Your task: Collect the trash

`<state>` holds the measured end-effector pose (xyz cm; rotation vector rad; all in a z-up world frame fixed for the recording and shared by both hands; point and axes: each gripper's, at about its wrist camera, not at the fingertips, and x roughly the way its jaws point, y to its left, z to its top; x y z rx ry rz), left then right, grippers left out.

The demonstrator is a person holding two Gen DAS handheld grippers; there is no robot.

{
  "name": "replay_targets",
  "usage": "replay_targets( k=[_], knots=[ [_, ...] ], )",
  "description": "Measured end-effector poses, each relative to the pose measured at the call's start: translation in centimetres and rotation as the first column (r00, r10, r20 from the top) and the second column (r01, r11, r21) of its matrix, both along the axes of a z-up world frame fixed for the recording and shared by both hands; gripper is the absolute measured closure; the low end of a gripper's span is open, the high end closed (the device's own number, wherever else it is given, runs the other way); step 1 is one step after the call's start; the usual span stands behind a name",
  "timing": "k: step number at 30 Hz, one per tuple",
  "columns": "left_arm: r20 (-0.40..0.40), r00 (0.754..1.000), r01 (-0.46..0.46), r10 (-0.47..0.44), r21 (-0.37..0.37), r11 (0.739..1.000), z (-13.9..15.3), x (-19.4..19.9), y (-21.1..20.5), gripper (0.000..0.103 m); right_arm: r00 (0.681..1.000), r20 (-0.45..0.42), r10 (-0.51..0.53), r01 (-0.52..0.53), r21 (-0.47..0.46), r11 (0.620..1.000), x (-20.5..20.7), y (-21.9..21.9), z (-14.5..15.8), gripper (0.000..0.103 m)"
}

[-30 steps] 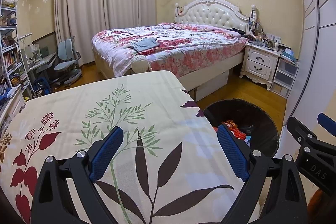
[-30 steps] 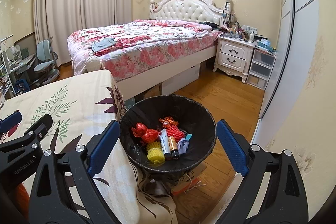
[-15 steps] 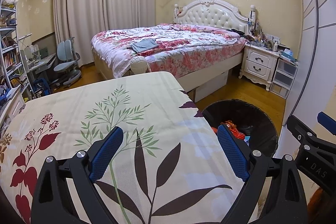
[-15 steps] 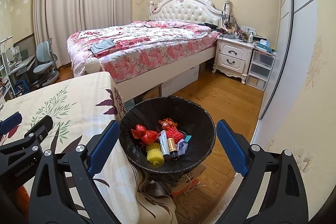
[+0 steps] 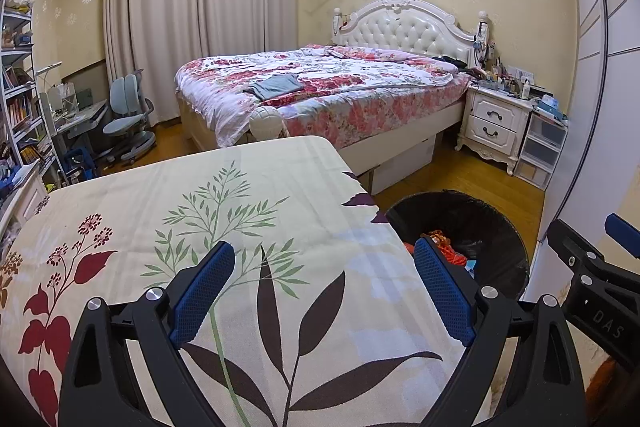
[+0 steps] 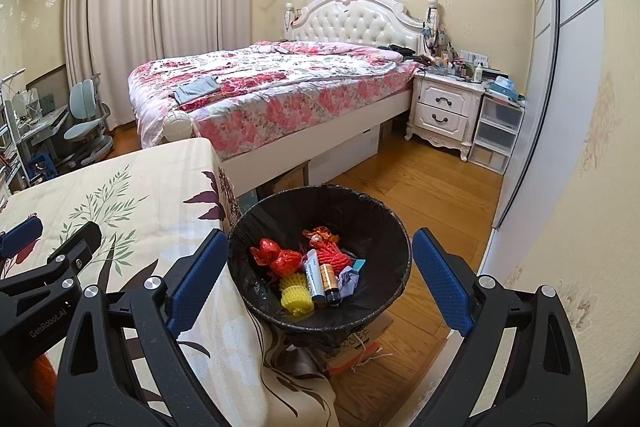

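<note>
A black-lined trash bin [image 6: 376, 211] stands on the floor by the table's right edge. It holds red wrappers [image 6: 276, 257], a yellow foam net [image 6: 296, 297], a tube, a battery and crumpled paper. The bin also shows in the left wrist view [image 5: 472, 219]. My right gripper [image 6: 320, 279] is open and empty, above and in front of the bin. My left gripper [image 5: 324, 287] is open and empty above the table with the leaf-print cloth [image 5: 200, 211]. I see no trash on the cloth.
A bed with a floral cover [image 5: 328, 95] stands behind the table. A white nightstand [image 6: 444, 111] and plastic drawers [image 6: 496, 135] are at the back right. A wardrobe door [image 6: 560, 107] lines the right side. A desk and chair [image 5: 124, 123] are at the far left.
Both views have drifted slightly; the bin sits a little lower and nearer in the right wrist view. Both grippers stay open and empty.
</note>
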<state>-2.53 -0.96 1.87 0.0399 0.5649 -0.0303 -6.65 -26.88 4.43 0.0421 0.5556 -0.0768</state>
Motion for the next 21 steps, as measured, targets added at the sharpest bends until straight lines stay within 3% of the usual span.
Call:
replay_targets(
  k=[21],
  knots=[
    [0.0, 1.0, -0.002, 0.002, -0.005, 1.0, 0.01, -0.03, 0.02, 0.012, 1.0, -0.002, -0.001, 0.001, 0.0, 1.0, 0.06, -0.01, 0.35, 0.012]
  ],
)
